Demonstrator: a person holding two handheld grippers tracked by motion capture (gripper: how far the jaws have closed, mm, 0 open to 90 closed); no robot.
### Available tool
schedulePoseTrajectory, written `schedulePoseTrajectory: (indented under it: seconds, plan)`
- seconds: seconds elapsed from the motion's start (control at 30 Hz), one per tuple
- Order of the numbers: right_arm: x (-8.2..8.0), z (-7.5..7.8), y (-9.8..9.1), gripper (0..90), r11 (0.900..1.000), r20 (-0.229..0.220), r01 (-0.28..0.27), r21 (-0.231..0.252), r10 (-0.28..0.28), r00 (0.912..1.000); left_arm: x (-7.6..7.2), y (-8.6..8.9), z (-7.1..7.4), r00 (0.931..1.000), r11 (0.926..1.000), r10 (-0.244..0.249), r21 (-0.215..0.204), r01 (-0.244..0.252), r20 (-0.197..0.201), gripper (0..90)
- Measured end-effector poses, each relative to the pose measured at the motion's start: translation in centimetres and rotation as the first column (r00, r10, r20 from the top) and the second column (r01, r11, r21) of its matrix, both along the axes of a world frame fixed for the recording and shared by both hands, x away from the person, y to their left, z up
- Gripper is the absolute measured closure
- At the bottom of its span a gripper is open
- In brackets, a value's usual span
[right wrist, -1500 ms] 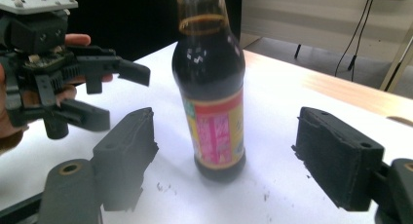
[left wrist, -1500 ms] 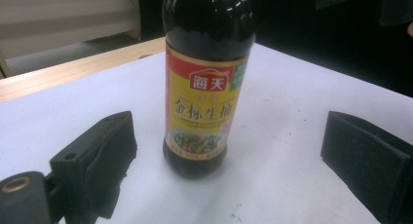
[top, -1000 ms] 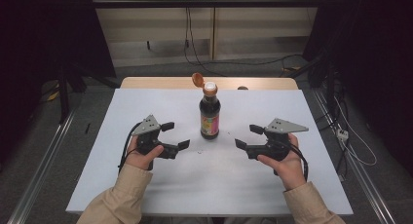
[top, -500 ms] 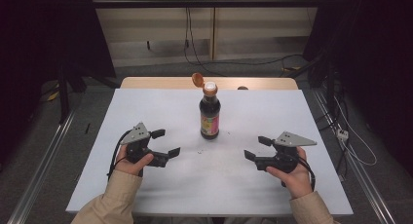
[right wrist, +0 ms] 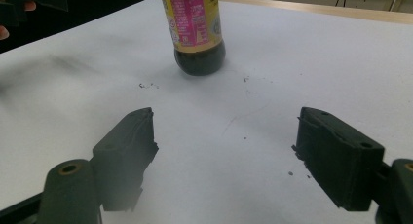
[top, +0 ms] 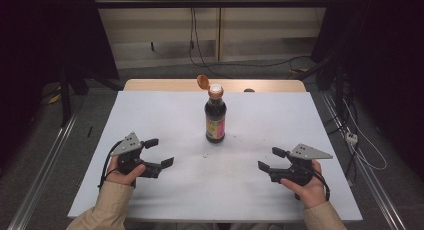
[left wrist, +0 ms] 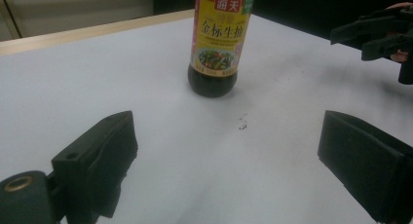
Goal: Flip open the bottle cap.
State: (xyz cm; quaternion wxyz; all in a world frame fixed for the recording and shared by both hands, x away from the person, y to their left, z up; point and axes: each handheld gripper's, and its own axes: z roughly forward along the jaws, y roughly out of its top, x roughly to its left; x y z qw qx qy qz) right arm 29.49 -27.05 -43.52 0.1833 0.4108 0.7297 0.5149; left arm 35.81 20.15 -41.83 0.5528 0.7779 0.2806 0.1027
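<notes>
Left gripper (top: 159,152) and right gripper (top: 272,159), each held in 1 hand low over the white worktop (top: 165,115), both with jaws spread wide and nothing between them. Between the 2 and farther from the person stands the dark sauce bottle (top: 215,115), upright, well apart from either gripper (its orange flip cap (top: 202,82) hangs open at the neck). A few dark specks (right wrist: 147,85) mark the worktop near the bottle's base.

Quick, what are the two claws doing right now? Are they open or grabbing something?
Left claw: open, holding nothing, apart from the sauce bottle.
Right claw: open, holding nothing, also apart from the bottle.
</notes>
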Motion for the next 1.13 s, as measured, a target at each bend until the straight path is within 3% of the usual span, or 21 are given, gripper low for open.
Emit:
schedulePoseTrajectory:
  seconds: [0.6,0.77,1.13]
  plan:
    - [-1.1,-0.9,-1.2,22.0,0.9992,-0.004,0.033,-0.022,-0.033,0.9995,-1.1,3.3,-1.0,0.9988,0.9983,0.048,0.033,-0.048,-0.010,6.9]
    - [-1.2,-1.0,-1.3,22.0,0.9991,0.003,0.030,-0.030,-0.030,0.9996,-1.1,4.0,-1.2,0.9978,0.9977,0.065,0.020,-0.065,-0.013,6.9]
    - [-1.1,-1.2,-1.3,21.8,0.9983,0.004,0.030,-0.050,-0.030,0.9996,-1.0,3.8,-1.6,0.9974,0.9969,0.069,0.039,-0.068,-0.019,6.9]
